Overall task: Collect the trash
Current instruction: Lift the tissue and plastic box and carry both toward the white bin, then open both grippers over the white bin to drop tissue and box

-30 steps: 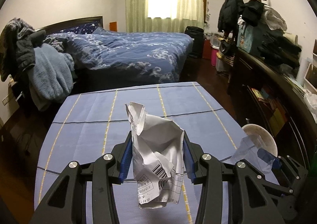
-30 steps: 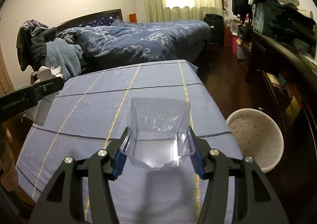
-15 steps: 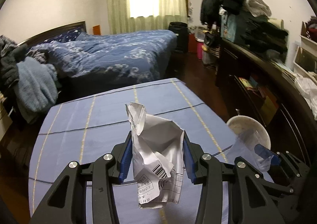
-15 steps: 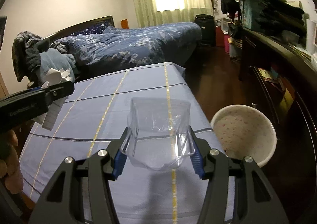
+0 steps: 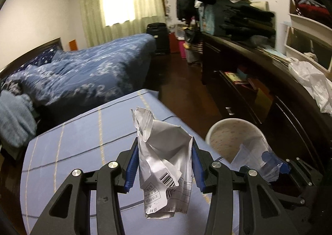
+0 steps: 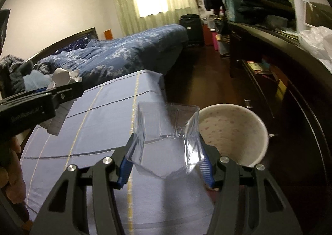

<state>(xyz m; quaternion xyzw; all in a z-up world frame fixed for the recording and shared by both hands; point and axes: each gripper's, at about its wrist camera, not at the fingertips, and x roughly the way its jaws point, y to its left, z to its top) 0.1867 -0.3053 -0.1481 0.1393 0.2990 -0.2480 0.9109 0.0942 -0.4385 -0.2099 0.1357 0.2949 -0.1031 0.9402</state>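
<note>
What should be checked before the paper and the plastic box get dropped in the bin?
1. Left gripper grips the paper: ok.
2. Right gripper grips the plastic box: ok.
3. Bin open, with room inside: ok.
4. Plastic box over the bin's mouth: not ok, it overlaps only the near rim.
5. Paper over the bin: not ok, it hangs above the table.
6. Grippers clear of each other: ok.

A: What do the tools look like?
B: The left gripper [image 5: 164,164] and right gripper [image 6: 166,164] are black frames with triangular cut-outs, silver screw heads and ribbed blue pads [image 5: 131,167]
A: Markings?
B: Pale lettering at the frame's left edge, too blurred to read
</note>
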